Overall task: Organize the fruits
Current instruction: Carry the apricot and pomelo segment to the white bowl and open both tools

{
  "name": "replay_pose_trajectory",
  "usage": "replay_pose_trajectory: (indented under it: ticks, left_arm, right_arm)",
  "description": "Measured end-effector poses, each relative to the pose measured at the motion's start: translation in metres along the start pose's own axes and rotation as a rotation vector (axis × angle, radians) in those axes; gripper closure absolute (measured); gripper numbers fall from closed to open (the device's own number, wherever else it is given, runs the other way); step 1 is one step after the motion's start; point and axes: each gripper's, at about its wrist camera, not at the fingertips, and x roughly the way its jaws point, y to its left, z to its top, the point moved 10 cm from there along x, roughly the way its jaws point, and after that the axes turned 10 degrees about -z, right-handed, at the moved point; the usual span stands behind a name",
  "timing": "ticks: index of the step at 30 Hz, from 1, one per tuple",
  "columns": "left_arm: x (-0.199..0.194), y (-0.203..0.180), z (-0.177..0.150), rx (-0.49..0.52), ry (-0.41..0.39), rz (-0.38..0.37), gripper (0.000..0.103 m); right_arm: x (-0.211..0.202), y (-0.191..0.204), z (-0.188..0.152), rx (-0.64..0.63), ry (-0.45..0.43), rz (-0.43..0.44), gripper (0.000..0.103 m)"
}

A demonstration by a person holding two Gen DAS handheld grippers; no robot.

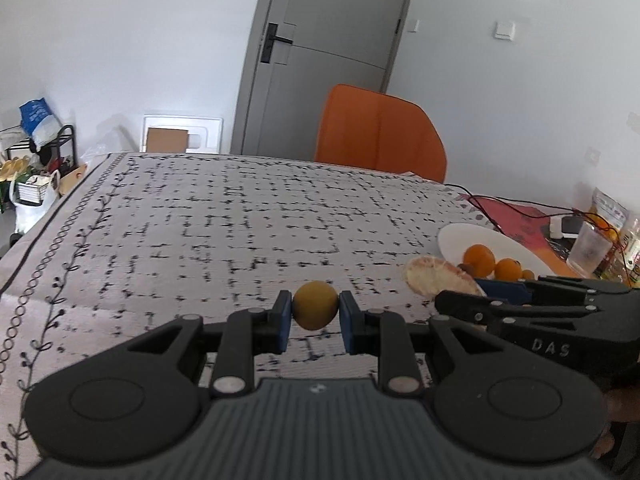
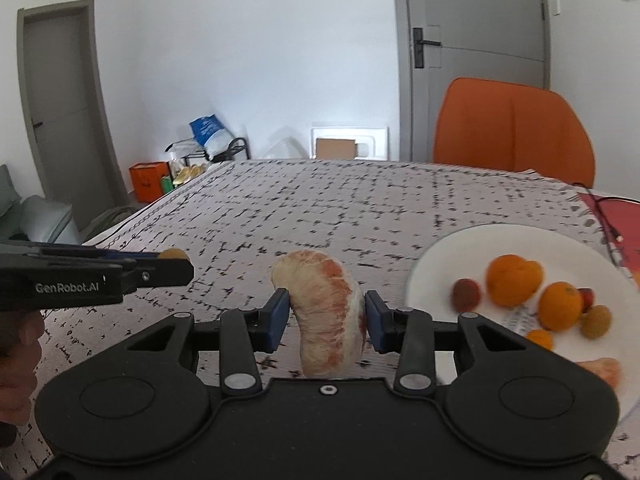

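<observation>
My left gripper [image 1: 315,314] is shut on a small yellow-orange round fruit [image 1: 315,305], held above the patterned tablecloth. My right gripper [image 2: 325,316] is shut on a peeled pomelo segment [image 2: 325,312], held just left of the white plate [image 2: 440,264]. The plate holds two oranges [image 2: 514,279], a small brown fruit [image 2: 466,295] and several smaller fruits. In the left wrist view the right gripper [image 1: 480,294] and its pomelo segment [image 1: 434,276] show beside the plate [image 1: 456,236]. In the right wrist view the left gripper [image 2: 176,258] shows at the left with its fruit [image 2: 173,254].
A table with a grey patterned cloth [image 1: 240,220] fills both views. An orange chair [image 1: 380,132] stands at the far edge. At the right are a red mat [image 1: 516,216], cables, a plastic cup [image 1: 590,248] and bottles.
</observation>
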Motion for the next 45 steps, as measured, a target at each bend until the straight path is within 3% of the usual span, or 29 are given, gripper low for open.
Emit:
replay_pose_trajectory:
  ticks: [20,23,45]
  left_arm:
    - [0.026,-0.052,-0.001,0.079,0.034,-0.039,0.079]
    - [0.029,-0.057,-0.001,0.088,0.040,-0.043,0.079]
    - [0.059,-0.115,0.007,0.174,0.052,-0.123,0.079]
  right_arm:
    - [-0.011,-0.072,-0.019,0.112,-0.003,-0.074,0.063]
    - [-0.015,-0.081,-0.021,0.120,-0.013,-0.093,0.057]
    - [-0.045,-0.131,-0.030,0.201,-0.046,-0.157,0.050]
